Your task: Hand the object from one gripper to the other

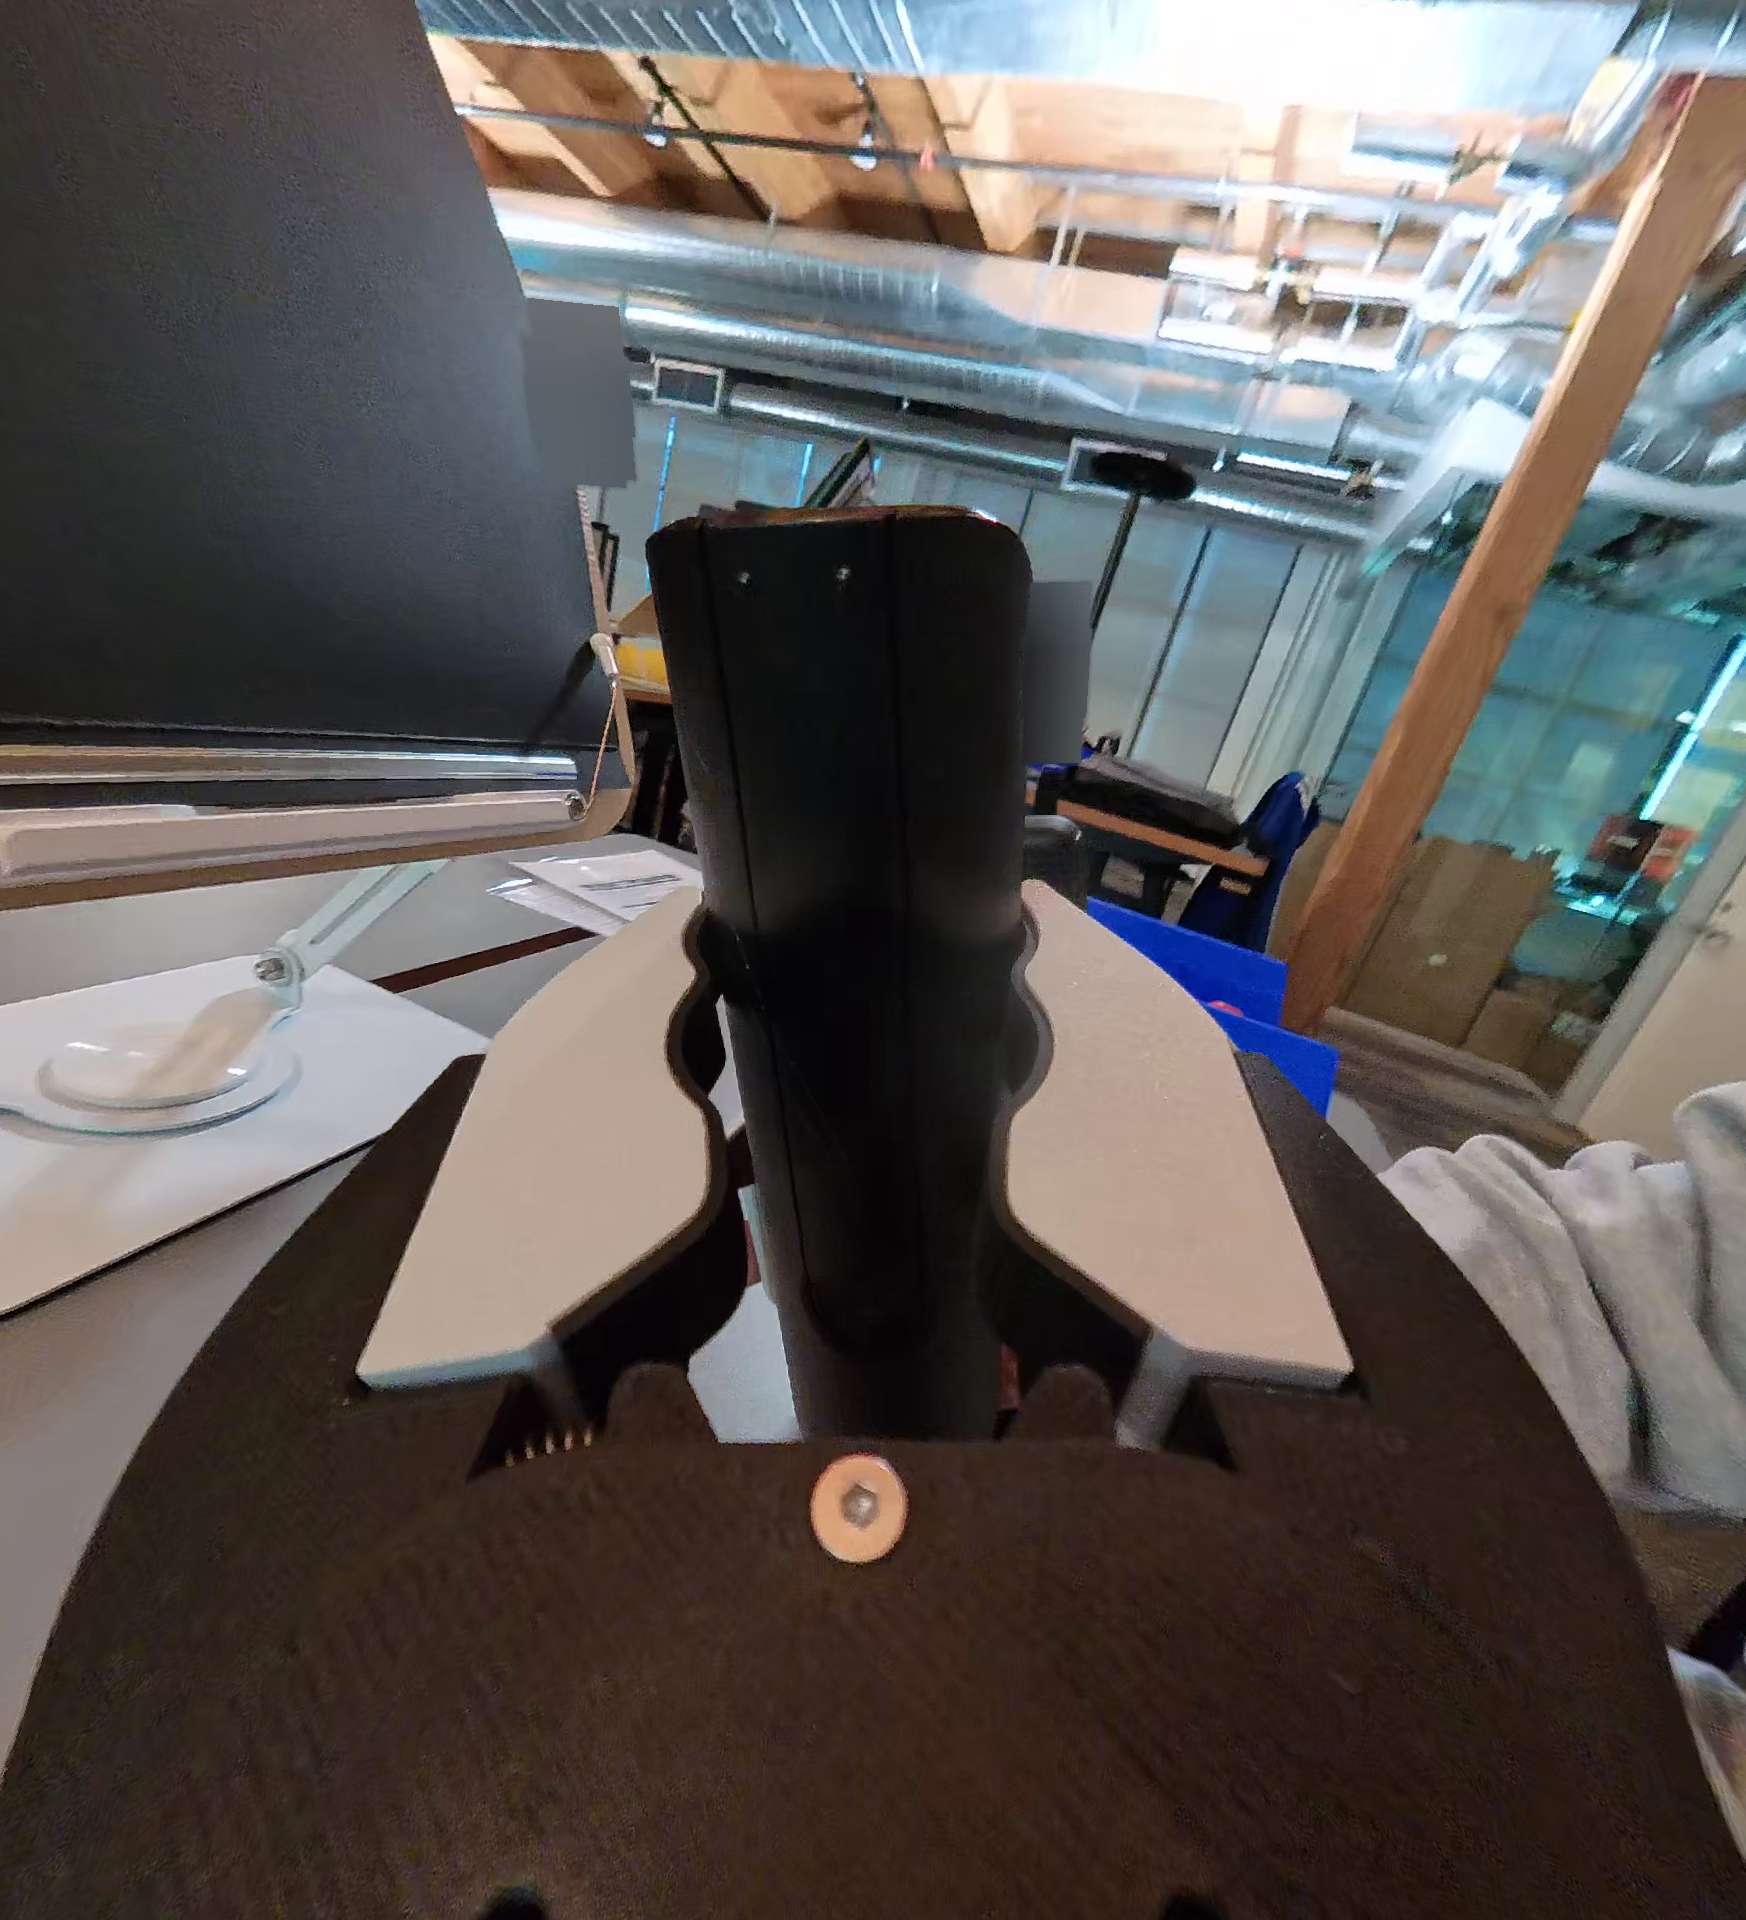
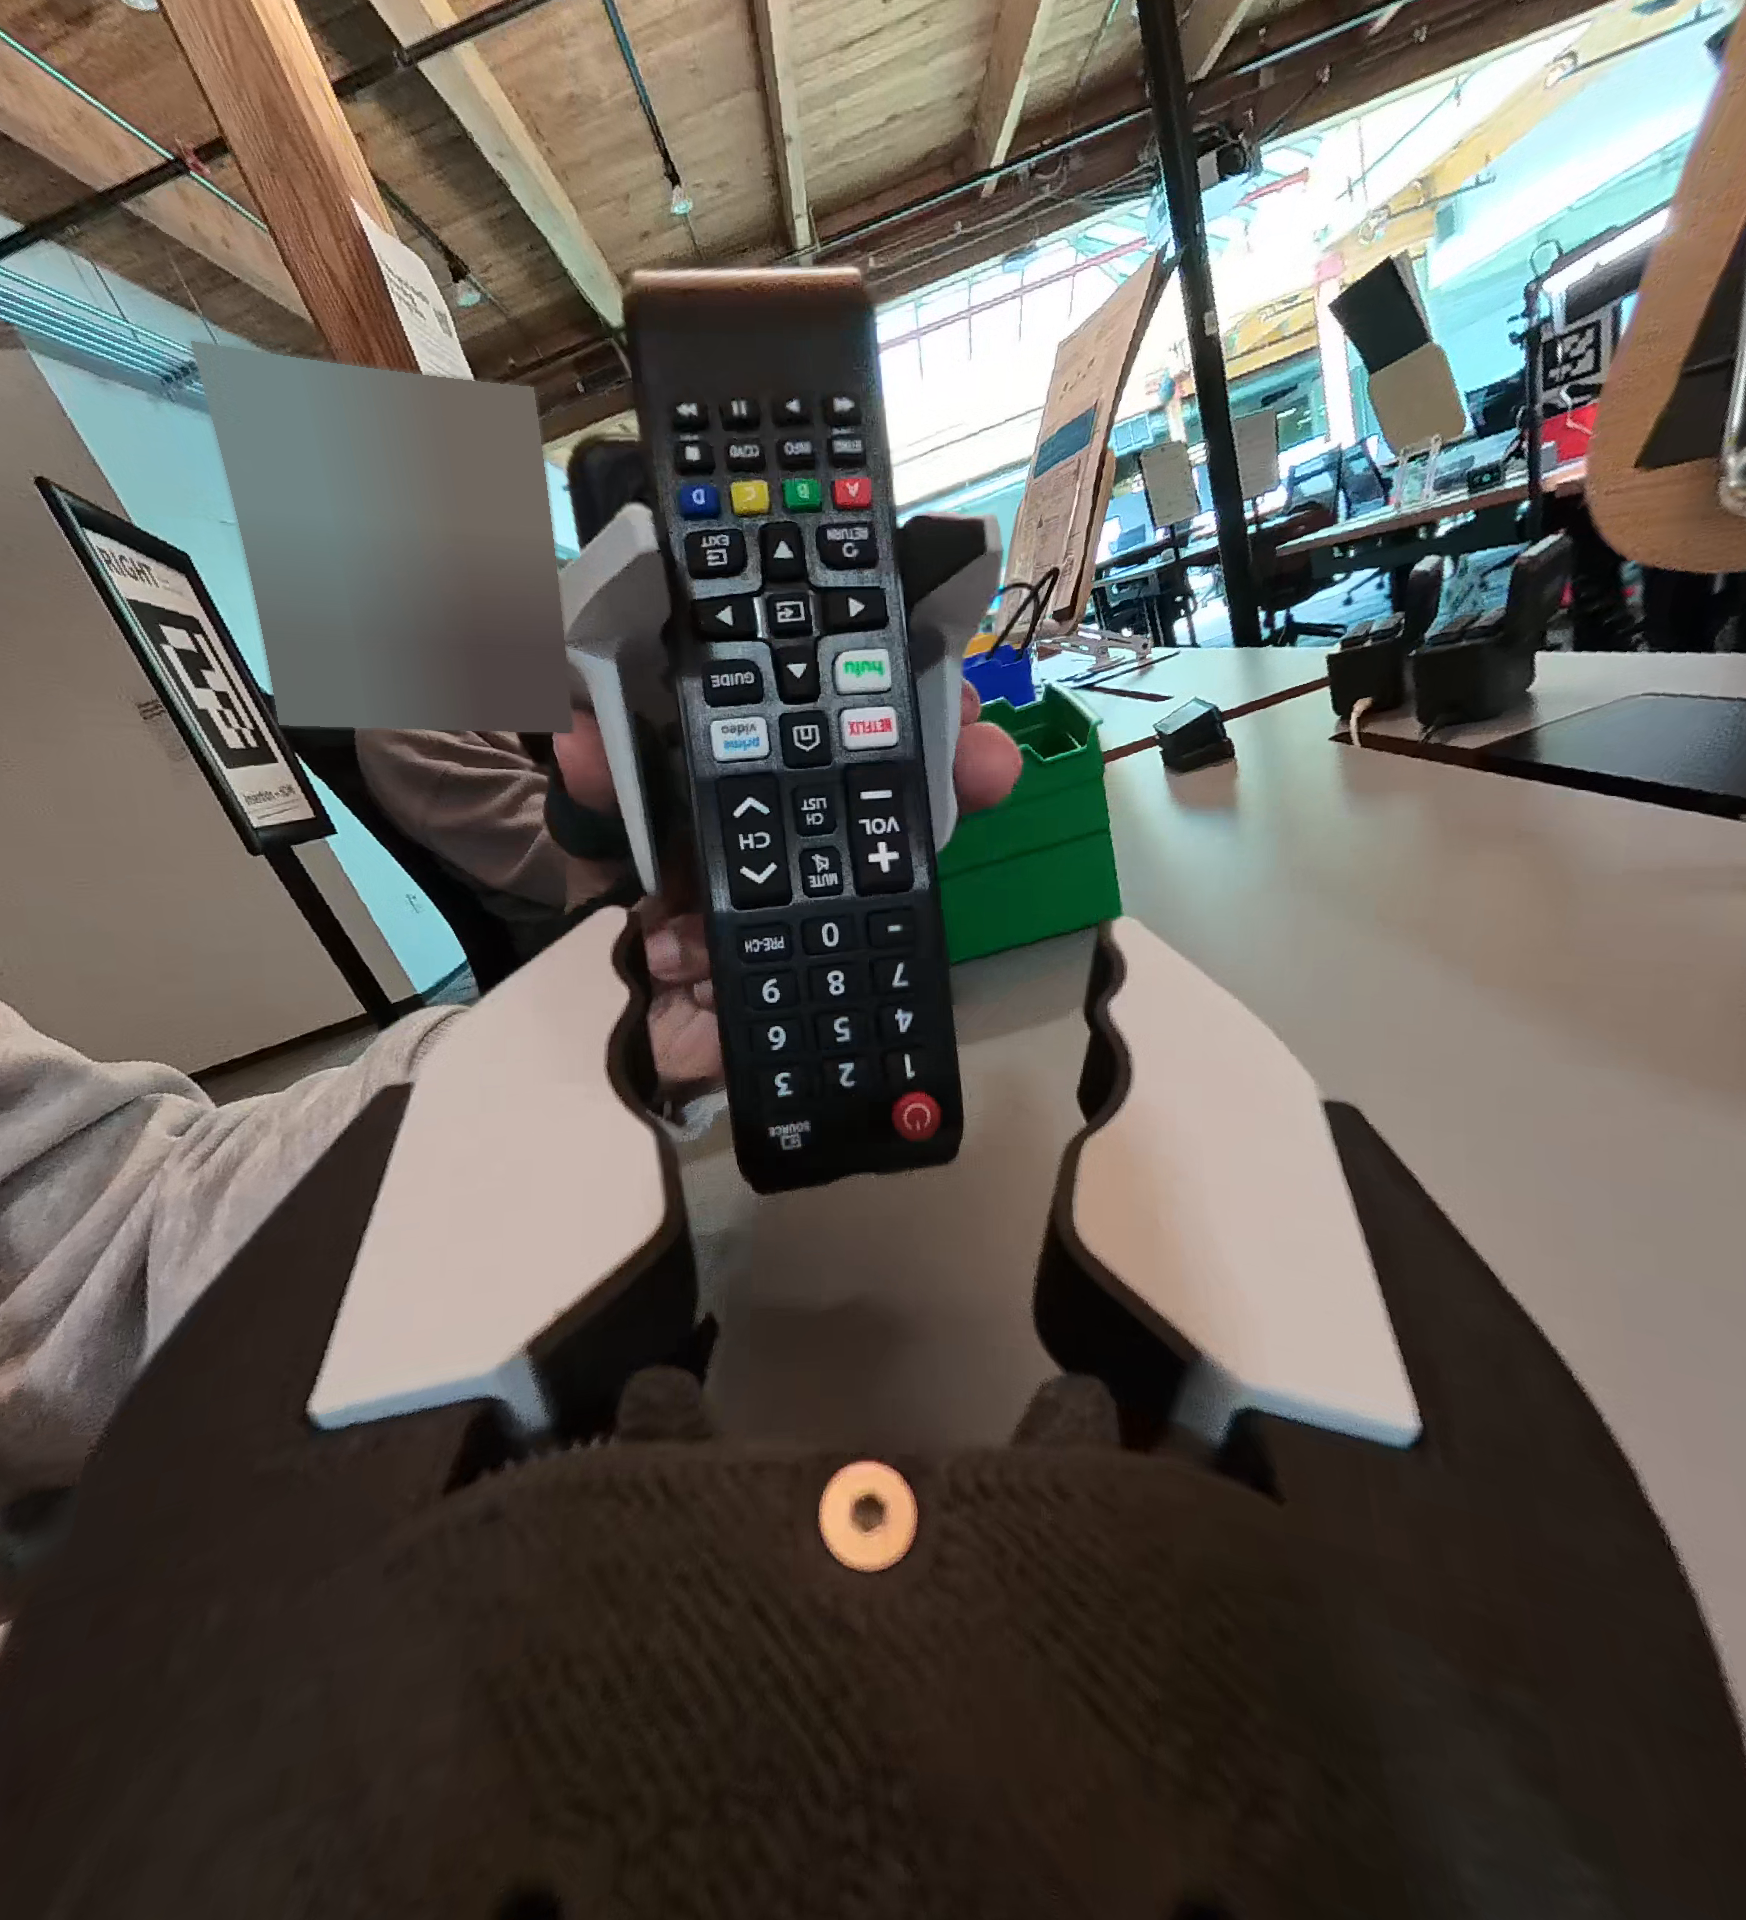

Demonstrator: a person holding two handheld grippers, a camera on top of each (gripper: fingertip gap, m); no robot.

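The long black plastic remote control [image 2: 801, 727] is held in the air above the grey bench [image 2: 1420, 987], upright, button face toward the right wrist camera. The left hand-held gripper [image 1: 864, 997] is clamped on its sides around mid-length; in the right wrist view that gripper [image 2: 775, 665] shows behind the remote. The right hand-held gripper [image 2: 864, 1039] stands spread wide, its grey fingers [image 2: 536, 1122] flanking the remote's lower end without contact. Judged progress: pick-up complete, receiving gripper aligned. Remaining: close the right jaws, release the left, withdraw.
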